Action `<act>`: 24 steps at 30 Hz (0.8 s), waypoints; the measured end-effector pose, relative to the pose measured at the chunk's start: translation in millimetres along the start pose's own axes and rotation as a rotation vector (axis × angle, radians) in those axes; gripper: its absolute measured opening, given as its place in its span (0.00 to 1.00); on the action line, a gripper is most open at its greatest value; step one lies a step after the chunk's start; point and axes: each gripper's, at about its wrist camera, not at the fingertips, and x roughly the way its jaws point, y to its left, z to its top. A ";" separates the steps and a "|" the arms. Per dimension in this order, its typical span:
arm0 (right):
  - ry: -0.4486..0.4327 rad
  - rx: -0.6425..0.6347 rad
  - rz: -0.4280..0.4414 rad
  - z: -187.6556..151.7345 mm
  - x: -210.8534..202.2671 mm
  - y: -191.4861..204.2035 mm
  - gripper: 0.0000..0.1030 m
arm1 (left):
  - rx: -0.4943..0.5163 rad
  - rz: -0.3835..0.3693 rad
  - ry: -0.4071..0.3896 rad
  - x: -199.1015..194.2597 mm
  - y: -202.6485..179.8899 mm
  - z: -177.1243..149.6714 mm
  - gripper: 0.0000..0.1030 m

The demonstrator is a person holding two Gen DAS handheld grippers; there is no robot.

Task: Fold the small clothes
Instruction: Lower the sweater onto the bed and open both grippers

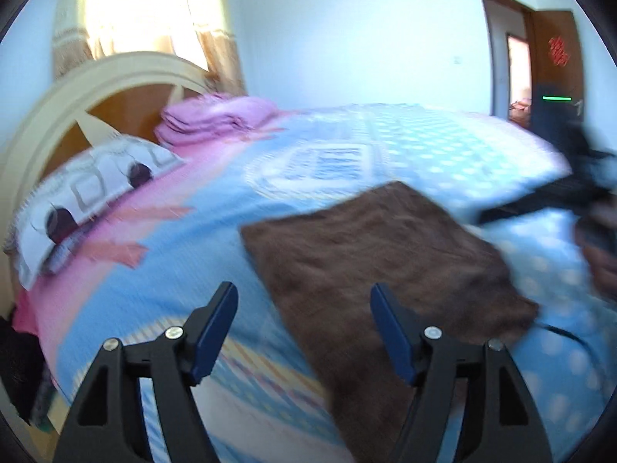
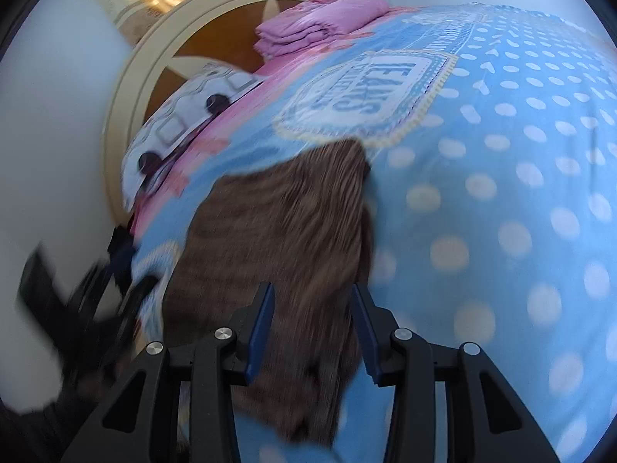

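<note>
Your left tool (image 1: 304,297) stands wide apart with nothing between its blue pads; the brown, fuzzy rectangular cloth (image 1: 385,254) lies just ahead of it and partly under its right-hand finger, flat on the bed. Your right tool (image 2: 313,301) is about half open, its pads clear of the fabric, with the same brown cloth (image 2: 277,231) spread directly in front of and below it. Neither tool has hold of anything.

The cloth looks doubled over: along its far-right edge in the right wrist view a thicker lip shows, which suggests one layer resting on another. That would explain why both tools are released and hanging just above it, as if a fold has been laid down and the cloth left to settle on the blue, white-dotted bedspread (image 2: 501,193).

Beyond your tools, a stack of folded pink bedding (image 1: 216,115) sits against the cream arched headboard (image 1: 77,92), and a white patterned pillow (image 1: 88,193) lies to the left, well apart from the cloth.

A white badge printed on the bedspread (image 2: 362,92) carries blue capitals, seen inverted; they are too warped to read with confidence. A red paper ornament (image 1: 558,51) hangs on the brown door; its character is too blurred to make out.
</note>
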 end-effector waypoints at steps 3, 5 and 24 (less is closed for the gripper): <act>0.042 -0.025 -0.016 -37.0 -8.9 10.1 0.41 | 0.001 0.050 0.019 33.8 9.3 6.5 0.72; 0.078 -0.003 -0.023 -52.8 0.1 10.2 0.35 | 0.003 0.075 0.046 55.4 13.1 8.7 0.72; 0.013 -0.160 -0.255 -64.4 -24.8 48.2 0.15 | 0.023 0.092 0.087 17.0 4.5 -12.5 0.97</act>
